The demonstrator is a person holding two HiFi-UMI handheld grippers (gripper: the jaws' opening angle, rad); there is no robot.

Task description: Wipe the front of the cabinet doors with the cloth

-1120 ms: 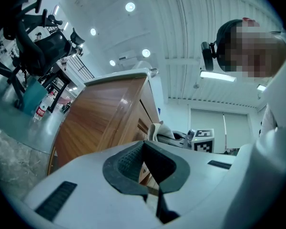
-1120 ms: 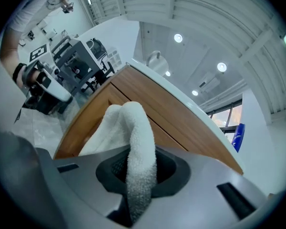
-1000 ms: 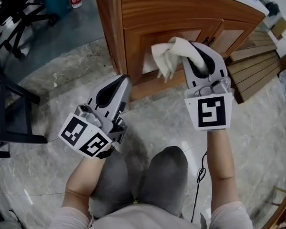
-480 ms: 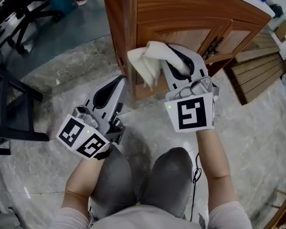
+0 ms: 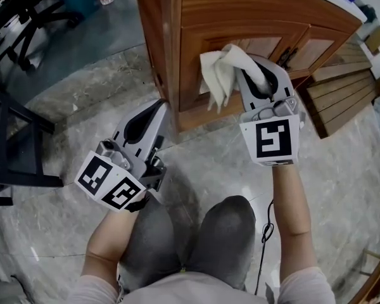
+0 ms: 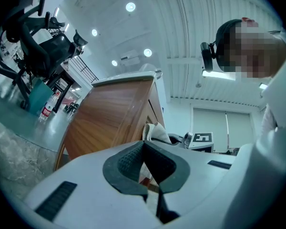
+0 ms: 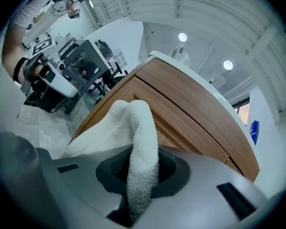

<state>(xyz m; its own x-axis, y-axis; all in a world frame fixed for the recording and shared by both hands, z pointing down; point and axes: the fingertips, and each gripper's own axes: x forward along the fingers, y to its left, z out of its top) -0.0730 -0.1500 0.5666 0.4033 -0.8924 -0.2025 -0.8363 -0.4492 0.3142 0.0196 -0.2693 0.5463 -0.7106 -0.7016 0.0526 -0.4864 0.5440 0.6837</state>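
Right gripper (image 5: 256, 75) clamps cloth (image 5: 220, 73) at the left door (image 5: 191, 56); left gripper (image 5: 153, 111), closed and empty, hangs near left.

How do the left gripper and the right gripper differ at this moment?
The right gripper holds the cloth between its jaws; the left gripper is shut on nothing. The right gripper is up at the cabinet door, with the cloth at its front; the left gripper is lower, over the floor, apart from the door. Both have their jaws together and point toward the cabinet.
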